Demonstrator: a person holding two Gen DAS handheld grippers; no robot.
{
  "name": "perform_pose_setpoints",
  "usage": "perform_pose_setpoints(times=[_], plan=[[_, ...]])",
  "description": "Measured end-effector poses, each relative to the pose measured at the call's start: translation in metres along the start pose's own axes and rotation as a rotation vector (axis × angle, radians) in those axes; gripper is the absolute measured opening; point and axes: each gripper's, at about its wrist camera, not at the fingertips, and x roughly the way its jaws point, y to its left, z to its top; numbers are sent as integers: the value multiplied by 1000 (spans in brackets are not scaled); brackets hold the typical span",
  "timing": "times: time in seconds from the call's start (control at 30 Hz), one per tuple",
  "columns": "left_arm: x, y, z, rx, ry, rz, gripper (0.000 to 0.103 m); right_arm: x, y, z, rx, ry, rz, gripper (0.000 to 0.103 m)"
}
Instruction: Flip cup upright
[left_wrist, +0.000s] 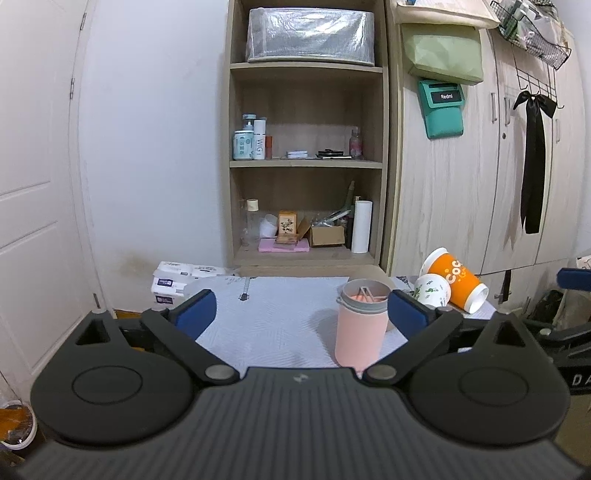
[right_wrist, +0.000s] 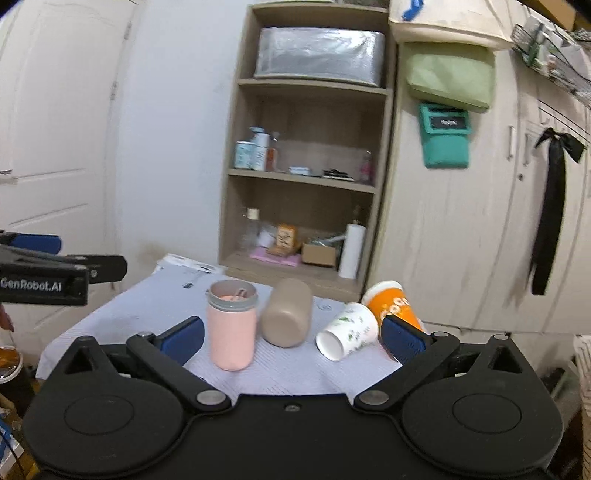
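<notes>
Right wrist view: we see four vessels on the pale cloth-covered table (right_wrist: 110, 317). A pink cup (right_wrist: 232, 326) stands upright with its grey rim open to the ceiling, so it needs no turning. Just beside it a taupe cup (right_wrist: 287, 317) lies tipped, its flat base facing us. Further right a white leaf-print paper cup (right_wrist: 349, 330) lies on its side with its mouth toward the camera, and an orange paper cup (right_wrist: 391, 304) leans behind it, touching or nearly so.

We hold the right gripper (right_wrist: 291, 339) with its blue pads spread wide, nothing between them — an opening, we judge, kept broad enough to take a cup's body crosswise. It hangs short of the cups, with the fallen ones roughly in the span between its fingers. Which fallen cup is meant we cannot tell from the task line.

Left wrist view: the left gripper (left_wrist: 299, 308) is likewise spread wide and empty, set near the pink cup (left_wrist: 360, 326), whose far side hides the taupe one. The white paper cup (left_wrist: 432, 290) and orange paper cup (left_wrist: 456, 282) lie beyond its right finger — well placed for the other hand, we judge.

A shelf unit (right_wrist: 306, 177) stands behind the table.
</notes>
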Motion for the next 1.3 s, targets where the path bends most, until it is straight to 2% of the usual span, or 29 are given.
perform_pose_setpoints(times=[0.7,0.9,1.3], plan=[[3,0,1,-15,88,30,103,-7,3,4,37,32,-43,103],[6,-2,1,-3,106,87,103,-6,1,4,45,40,-57,103],[13,5,1,-6,143,146,103,2,-1,2,63,74,-97,103]])
